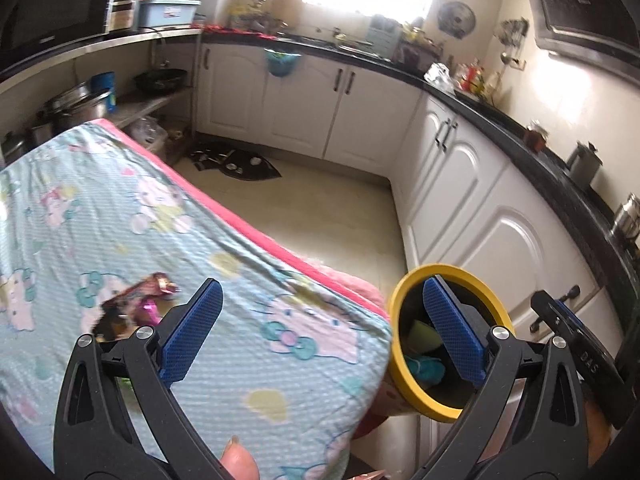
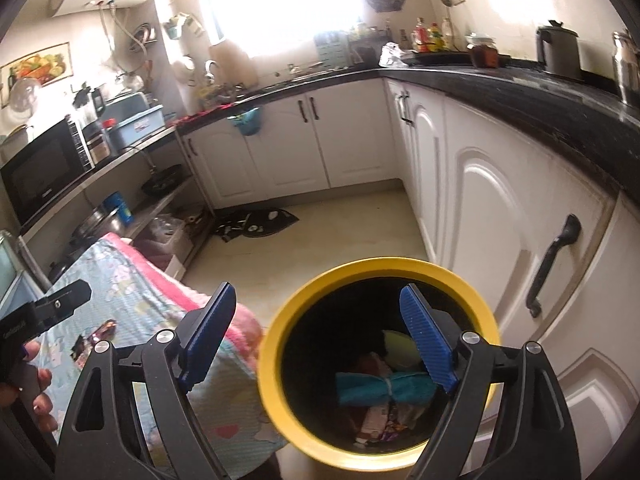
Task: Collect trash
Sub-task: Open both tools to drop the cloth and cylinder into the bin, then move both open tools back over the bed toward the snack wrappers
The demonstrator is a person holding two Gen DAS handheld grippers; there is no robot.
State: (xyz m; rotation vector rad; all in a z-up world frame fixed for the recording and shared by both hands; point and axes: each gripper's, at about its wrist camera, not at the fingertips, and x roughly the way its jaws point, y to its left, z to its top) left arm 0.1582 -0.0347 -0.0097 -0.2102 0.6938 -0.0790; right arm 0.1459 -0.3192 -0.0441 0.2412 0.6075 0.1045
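Left gripper and right gripper both gaped empty; wrappers lay in the bin; one wrapper remained on the table.

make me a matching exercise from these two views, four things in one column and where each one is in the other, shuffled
Things:
1. wrapper
2. teal cloth
3. mat
4. kettle

Places:
A. on the black counter
B. on the floor by the corner cabinets
C. inside the bin
D. on the patterned sheet

Pairs: 1-D, 2-C, 3-B, 4-A
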